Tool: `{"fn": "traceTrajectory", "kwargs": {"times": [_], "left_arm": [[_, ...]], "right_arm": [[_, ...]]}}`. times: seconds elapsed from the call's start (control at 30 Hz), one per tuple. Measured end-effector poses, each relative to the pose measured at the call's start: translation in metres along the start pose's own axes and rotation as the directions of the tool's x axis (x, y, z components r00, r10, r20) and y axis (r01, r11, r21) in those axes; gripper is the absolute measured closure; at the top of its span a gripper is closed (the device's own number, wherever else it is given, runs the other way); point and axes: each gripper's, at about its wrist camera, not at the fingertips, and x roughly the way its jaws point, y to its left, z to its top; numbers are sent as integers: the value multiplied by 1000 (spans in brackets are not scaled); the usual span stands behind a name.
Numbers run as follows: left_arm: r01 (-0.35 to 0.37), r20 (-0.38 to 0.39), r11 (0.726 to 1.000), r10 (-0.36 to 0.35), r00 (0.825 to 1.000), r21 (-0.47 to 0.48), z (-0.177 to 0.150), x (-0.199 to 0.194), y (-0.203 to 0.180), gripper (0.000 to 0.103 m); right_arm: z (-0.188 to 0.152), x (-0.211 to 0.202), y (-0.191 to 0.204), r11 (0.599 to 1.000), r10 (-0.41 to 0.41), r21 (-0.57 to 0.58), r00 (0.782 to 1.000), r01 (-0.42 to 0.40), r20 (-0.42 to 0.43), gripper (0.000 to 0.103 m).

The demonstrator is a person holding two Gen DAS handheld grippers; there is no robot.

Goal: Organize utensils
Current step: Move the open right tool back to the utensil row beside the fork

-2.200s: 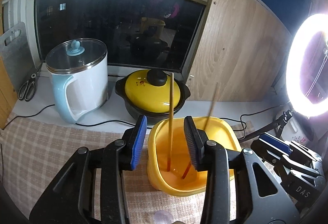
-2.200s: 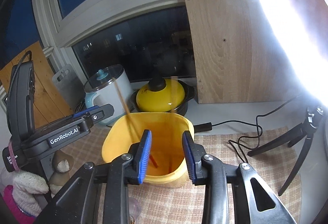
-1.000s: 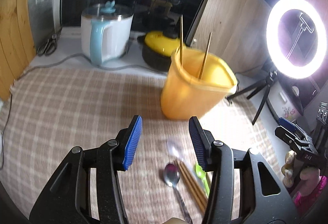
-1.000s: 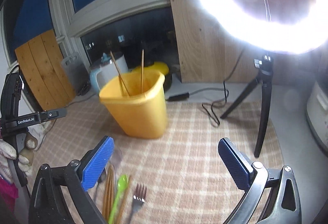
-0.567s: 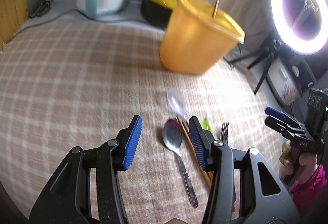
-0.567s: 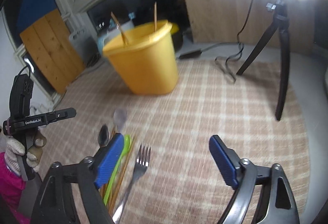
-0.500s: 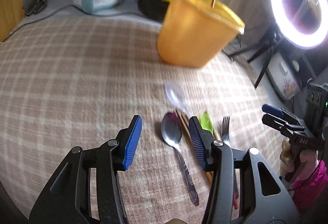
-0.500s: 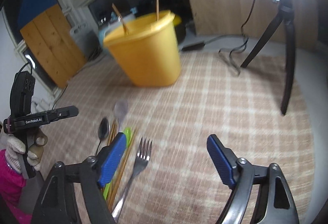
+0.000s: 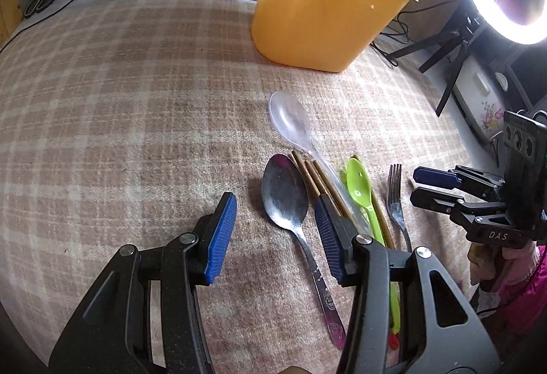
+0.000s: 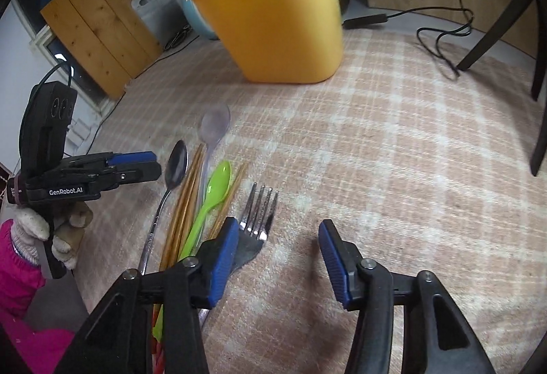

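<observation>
Left gripper (image 9: 275, 233) hangs half open, gripping nothing, the metal spoon (image 9: 285, 199) lying between its jaws. Right gripper (image 10: 277, 256), jaws just closing, holds nothing, the fork (image 10: 256, 220) by its left pad. Casings read "GenRobot.AI" and "DAS". Ahead of both stands the yellow tub (image 9: 324, 1).

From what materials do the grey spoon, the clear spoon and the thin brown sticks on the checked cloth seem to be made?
Grey spoon: probably polished steel; its bowl mirrors the light.
Clear spoon: likely thin plastic; the cloth's checks show through it.
Thin brown sticks: apparently wooden or bamboo chopsticks, matte and straight; the grain is too fine to tell which.
</observation>
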Motion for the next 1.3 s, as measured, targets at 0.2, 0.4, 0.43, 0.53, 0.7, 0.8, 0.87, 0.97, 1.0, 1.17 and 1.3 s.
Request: {"fn": "traceTrajectory", "kwargs": {"times": [0.2,0.4,0.43,0.53,0.7,0.8,0.87,0.97,1.0,1.17,1.3], "left_arm": [[-13,0,1000,13,1000,27,4,9,-2,55],[-57,18,993,55,998,104,5,14,-12,55],[-69,23,990,66,998,126,4,15,-15,55],[-104,38,980,99,994,168,4,18,-21,64],[-119,43,972,112,993,205,4,20,-23,73],[-114,45,970,107,993,216,3,21,-24,74],[-117,48,964,109,993,239,2,20,-25,74],[-121,52,958,111,992,259,1,22,-33,80],[-122,55,957,111,992,263,1,23,-35,83],[-129,72,960,115,991,250,4,23,-39,92],[-125,75,961,109,991,247,6,22,-40,94]], "right_arm": [[4,8,4,1000,-1,-11,1000,1,-8,58],[5,12,9,1000,-3,-29,1000,2,-14,62],[5,13,9,1000,-3,-29,1000,3,-13,63],[5,13,10,1000,-2,-31,1000,1,-14,64],[7,14,10,999,-4,-41,1000,3,-18,64],[8,17,11,999,-8,-48,1000,7,-20,64],[9,18,12,999,-9,-50,1000,8,-19,64],[10,20,16,998,-20,-63,1000,19,-15,64],[10,21,17,998,-24,-66,1000,23,-13,64],[12,24,24,994,-69,-88,998,68,-10,66],[13,28,30,990,-102,-100,995,101,-6,70]]}}
